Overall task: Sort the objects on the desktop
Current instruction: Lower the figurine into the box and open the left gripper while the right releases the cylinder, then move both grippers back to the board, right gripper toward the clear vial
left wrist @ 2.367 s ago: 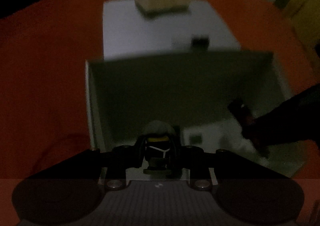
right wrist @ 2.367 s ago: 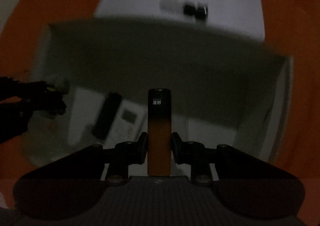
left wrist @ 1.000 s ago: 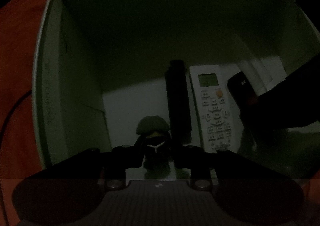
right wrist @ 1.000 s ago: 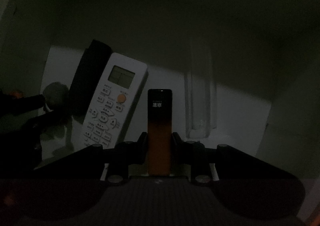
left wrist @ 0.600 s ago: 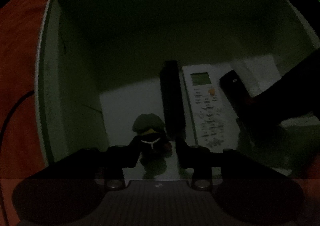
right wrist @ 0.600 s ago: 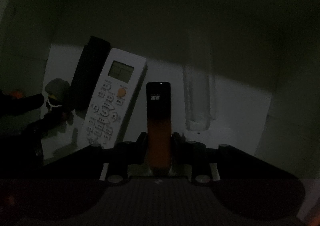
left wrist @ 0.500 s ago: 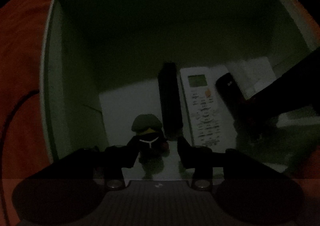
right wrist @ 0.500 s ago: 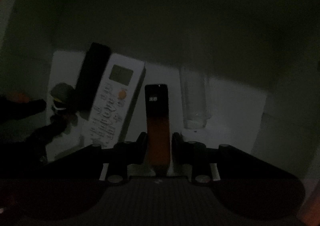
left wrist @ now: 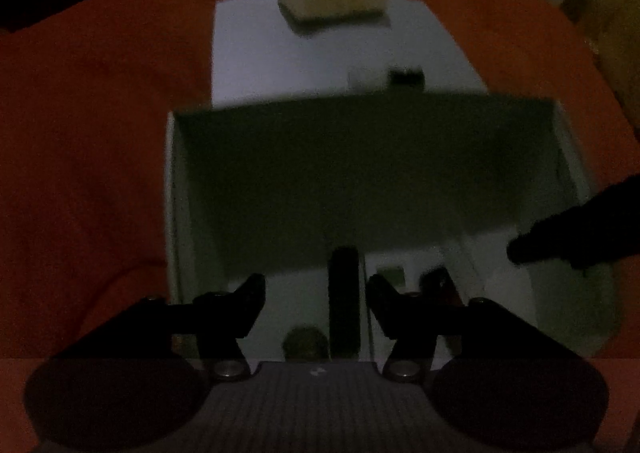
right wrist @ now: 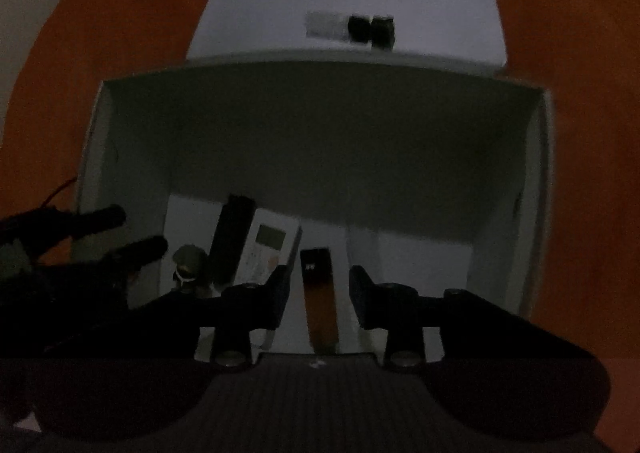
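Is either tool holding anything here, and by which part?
Nothing is held. Both the left tool and the right tool have their jaws opening, clear of everything lying in the box.

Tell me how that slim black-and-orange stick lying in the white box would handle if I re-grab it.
The slim black-and-orange stick looks rigid, so it probably won't flex. Its smooth sides may slip between pads. Lying flat on the white box floor, it seems unlikely to tip, and its squarish section suggests it won't roll.
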The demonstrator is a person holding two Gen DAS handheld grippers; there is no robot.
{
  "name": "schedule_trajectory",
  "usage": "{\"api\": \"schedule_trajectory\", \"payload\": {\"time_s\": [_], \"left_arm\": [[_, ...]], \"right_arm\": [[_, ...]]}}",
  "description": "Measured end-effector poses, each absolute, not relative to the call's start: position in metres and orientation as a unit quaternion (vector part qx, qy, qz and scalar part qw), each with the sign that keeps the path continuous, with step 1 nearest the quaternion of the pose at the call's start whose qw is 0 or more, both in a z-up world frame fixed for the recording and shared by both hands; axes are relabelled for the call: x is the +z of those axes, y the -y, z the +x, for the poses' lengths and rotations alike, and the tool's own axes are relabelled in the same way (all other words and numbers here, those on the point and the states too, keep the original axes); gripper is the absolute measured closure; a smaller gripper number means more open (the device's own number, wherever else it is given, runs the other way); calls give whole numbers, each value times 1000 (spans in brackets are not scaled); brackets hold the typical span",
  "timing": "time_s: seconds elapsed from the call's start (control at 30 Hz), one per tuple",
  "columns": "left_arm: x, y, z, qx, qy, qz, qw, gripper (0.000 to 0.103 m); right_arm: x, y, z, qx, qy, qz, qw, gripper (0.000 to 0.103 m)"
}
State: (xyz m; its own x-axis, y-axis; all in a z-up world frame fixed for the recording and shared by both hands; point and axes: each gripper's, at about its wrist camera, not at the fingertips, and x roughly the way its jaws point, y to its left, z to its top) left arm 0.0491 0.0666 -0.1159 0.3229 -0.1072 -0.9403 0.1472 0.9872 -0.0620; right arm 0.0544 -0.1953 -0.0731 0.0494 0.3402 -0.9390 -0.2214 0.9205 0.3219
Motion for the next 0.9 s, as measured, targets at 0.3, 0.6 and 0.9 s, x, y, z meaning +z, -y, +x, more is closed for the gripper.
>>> {"api": "schedule_trajectory", "payload": {"time_s": [0.3,0.6,0.9], "left_arm": [[-84,-68,89,-102,-553,-13,827,49],[-74,-62,133,-116,-537,-8,836,48],[-97,-61,161,-116,-558,-7,822,45]], "right_arm": [[-62,185,69,220,-653,63,722,66],[-25,182,119,228,-602,75,762,64],[-52,187,162,193,-609,86,764,64]]}}
